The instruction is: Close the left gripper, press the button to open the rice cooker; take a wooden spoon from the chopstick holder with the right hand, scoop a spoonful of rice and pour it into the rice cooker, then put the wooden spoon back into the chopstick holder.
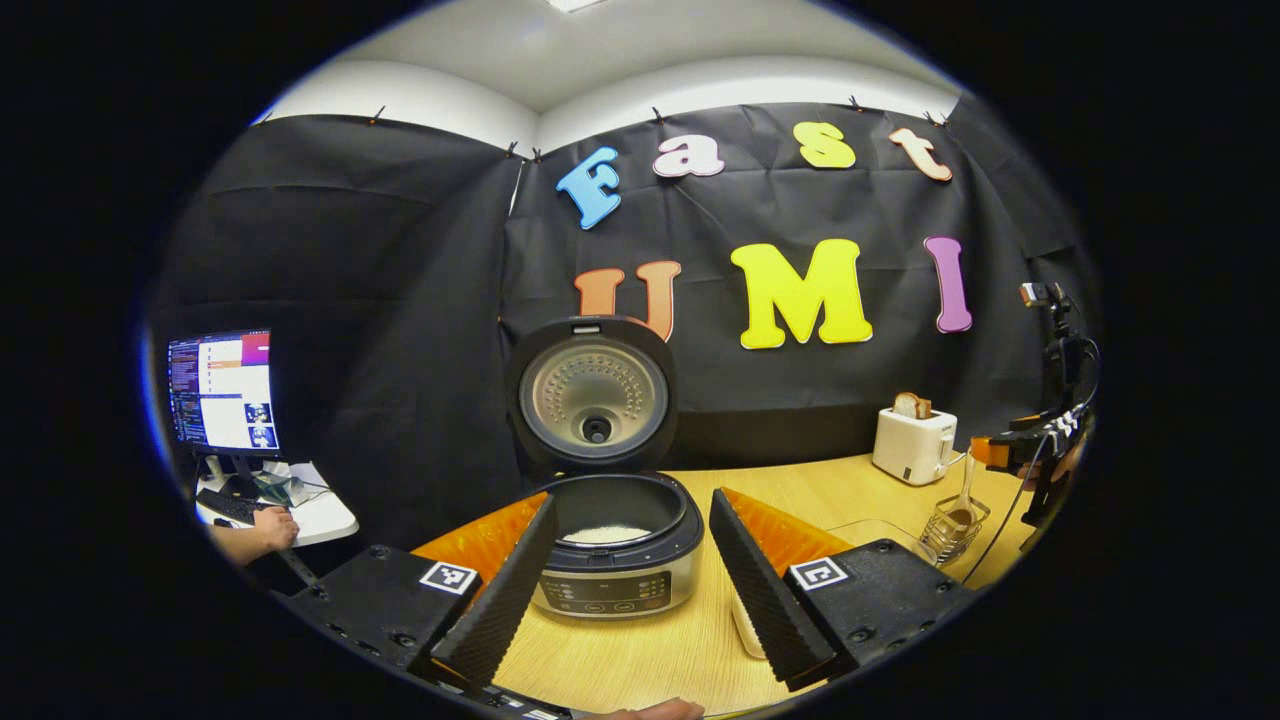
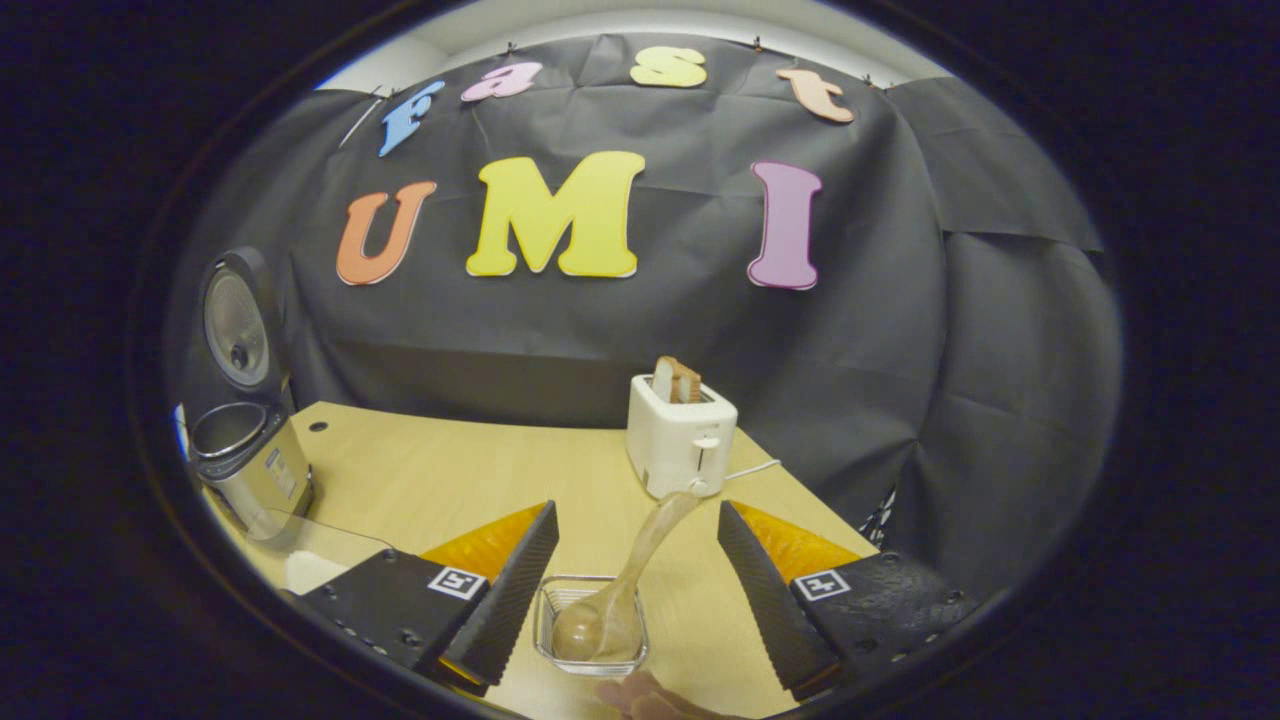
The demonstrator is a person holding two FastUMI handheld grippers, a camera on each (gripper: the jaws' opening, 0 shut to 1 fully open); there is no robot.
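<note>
The rice cooker (image 1: 615, 570) stands on the table with its lid (image 1: 595, 395) raised and white rice in the pot. My left gripper (image 1: 632, 510) is open just in front of it, one finger on each side, touching nothing. The wooden spoon (image 2: 640, 560) stands bowl-down in the chopstick holder (image 2: 592, 628). My right gripper (image 2: 638, 515) hangs open above the holder, and the spoon's handle rises between the fingers without contact. The left gripper view has the holder (image 1: 953, 532) at the far right, below the right gripper (image 1: 1040, 445). The cooker (image 2: 250, 455) sits far left in the right gripper view.
A white toaster (image 1: 912, 445) with bread stands at the back of the wooden table (image 2: 450, 480). A clear container holding white rice (image 2: 315, 565) lies between cooker and holder. A monitor (image 1: 222, 392) and a person's hand (image 1: 268, 530) are off the table's left side.
</note>
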